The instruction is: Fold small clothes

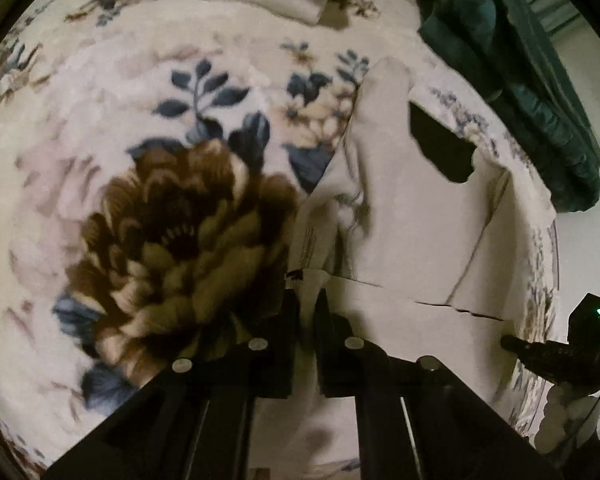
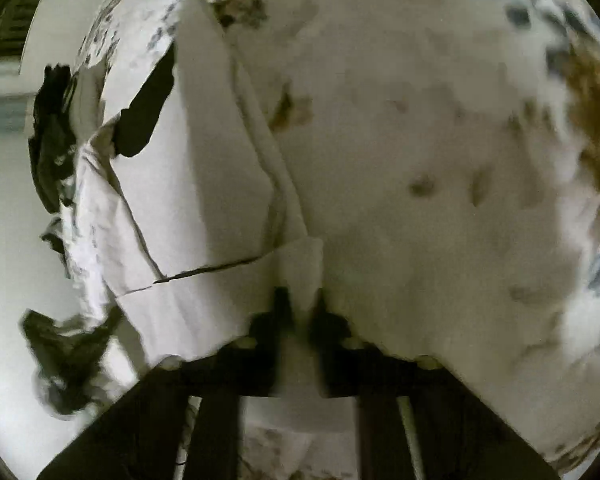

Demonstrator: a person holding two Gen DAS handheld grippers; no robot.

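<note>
Right at my left gripper [image 1: 307, 300], the two black fingers are pinched down on a corner of the white garment [image 1: 412, 220], cloth wedged between them. Same deal on the other side: my right gripper [image 2: 302, 304] is clamped on a folded white edge of the garment [image 2: 204, 184], which pokes up between the tips.

The garment spreads away from both grips across the floral blanket [image 1: 160, 80], with a long crease and a thin dark slit along one fold just past my fingers. A hemmed edge runs up the middle in the right view. Left of the cloth, the blanket lies bare around the big brown flower [image 1: 180, 248], so there's room that way. Farther off, a dark teal pile of fabric [image 1: 520, 80] sits near the blanket's far right edge, well apart from the garment.
</note>
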